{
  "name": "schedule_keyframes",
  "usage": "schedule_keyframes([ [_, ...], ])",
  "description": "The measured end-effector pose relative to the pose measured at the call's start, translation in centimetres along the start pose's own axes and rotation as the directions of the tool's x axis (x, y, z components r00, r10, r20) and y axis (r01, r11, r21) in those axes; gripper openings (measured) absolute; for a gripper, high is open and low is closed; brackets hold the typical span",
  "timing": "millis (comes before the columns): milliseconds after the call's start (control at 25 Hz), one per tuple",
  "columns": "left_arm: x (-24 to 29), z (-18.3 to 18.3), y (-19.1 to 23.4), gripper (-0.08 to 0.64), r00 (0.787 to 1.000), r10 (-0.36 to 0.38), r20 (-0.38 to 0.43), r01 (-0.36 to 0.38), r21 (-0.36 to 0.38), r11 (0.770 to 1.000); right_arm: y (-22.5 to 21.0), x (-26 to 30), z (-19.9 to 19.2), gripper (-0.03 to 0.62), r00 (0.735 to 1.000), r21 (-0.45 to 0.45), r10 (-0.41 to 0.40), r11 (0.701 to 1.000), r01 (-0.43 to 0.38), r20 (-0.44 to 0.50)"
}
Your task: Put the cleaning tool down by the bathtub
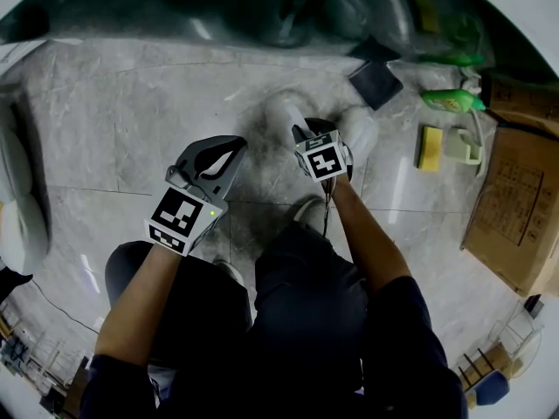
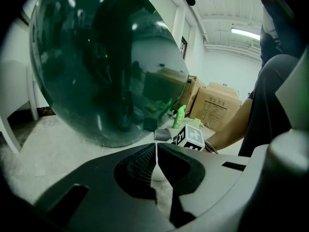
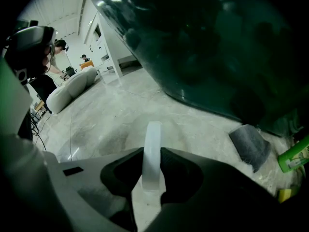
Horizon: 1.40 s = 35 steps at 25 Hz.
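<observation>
Cleaning tool (image 3: 154,132), a pale translucent strip, is sitting upright between the jaws of our right gripper (image 3: 152,151). We are holding those jaws narrow, and both pads are pressing on its sides. The strip is reaching out past the fingertips over the grey marble floor (image 3: 120,115), on the near side of the dark green bathtub (image 3: 217,42). We cannot tell whether its far end is touching the floor. From the head view, the right gripper (image 1: 313,133) is pointing steeply down just short of the tub (image 1: 262,11).

Our left gripper (image 2: 157,146) is carrying nothing. Its jaws are meeting with only a thin slit between them, and it is hanging near the right one, to its left (image 1: 236,149).

The bathtub's rounded wall (image 2: 106,66) is curving out over the floor ahead of both grippers. To the left the floor (image 1: 131,120) is stretching wide. To the right the space is filling up: a dark grey cloth (image 1: 376,81) is lying close to the tub, with a green bottle (image 1: 450,101), a yellow sponge (image 1: 430,147) and a cardboard box (image 1: 515,208) beyond it.
</observation>
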<state>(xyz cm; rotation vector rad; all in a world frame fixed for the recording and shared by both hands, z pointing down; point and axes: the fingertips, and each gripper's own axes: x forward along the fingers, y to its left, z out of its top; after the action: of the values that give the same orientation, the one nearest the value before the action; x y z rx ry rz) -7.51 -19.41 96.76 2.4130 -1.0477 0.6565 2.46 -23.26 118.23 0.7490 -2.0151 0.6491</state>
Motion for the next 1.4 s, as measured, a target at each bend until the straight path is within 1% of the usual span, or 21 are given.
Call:
schedule_keyframes([
  [120, -0.1, 0.0, 0.2, 0.034, 1.000, 0.004, 0.003, -0.004, -0.005, 1.000, 0.2, 0.3, -0.2, 0.118, 1.000, -0.001, -0.001, 1.000, 0.001, -0.009],
  [200, -0.2, 0.0, 0.2, 0.034, 1.000, 0.007, 0.007, -0.007, -0.006, 1.000, 0.2, 0.4, -0.3, 0.127, 1.000, -0.001, -0.001, 1.000, 0.001, 0.004],
  [360, -0.4, -0.2, 0.3, 0.034, 1.000, 0.009, 0.002, -0.009, -0.004, 1.000, 0.1, -0.1, 0.0, 0.176, 0.999, 0.004, 0.002, 1.000, -0.002, 0.032],
  [520, -0.4, -0.5, 0.1, 0.034, 1.000, 0.006, -0.016, -0.006, -0.004, 1.000, -0.4, -0.7, 0.4, 0.189, 0.998, 0.021, -0.001, 1.000, -0.001, 0.060],
  [800, -0.5, 0.6, 0.3, 0.034, 1.000, 0.017, 0.007, -0.017, 0.017, 1.000, -0.5, -2.6, 1.5, 0.219, 0.993, 0.044, 0.008, 0.999, -0.013, 0.121],
  [1080, -1.0, 3.0, 1.1, 0.034, 0.999, 0.039, 0.034, -0.040, 0.032, 0.999, -0.9, -6.8, 4.3, 0.232, 0.982, 0.018, 0.016, 1.000, -0.019, 0.189],
  [1240, -2.7, 4.7, 2.1, 0.034, 0.997, 0.061, 0.041, -0.062, 0.029, 0.998, -0.4, -9.7, 6.3, 0.236, 0.978, 0.001, 0.019, 1.000, -0.020, 0.207],
  [1400, -5.0, 6.7, 2.4, 0.034, 0.997, 0.072, 0.033, -0.072, 0.019, 0.997, 0.1, -13.3, 8.5, 0.236, 0.979, -0.013, 0.013, 1.000, -0.011, 0.206],
])
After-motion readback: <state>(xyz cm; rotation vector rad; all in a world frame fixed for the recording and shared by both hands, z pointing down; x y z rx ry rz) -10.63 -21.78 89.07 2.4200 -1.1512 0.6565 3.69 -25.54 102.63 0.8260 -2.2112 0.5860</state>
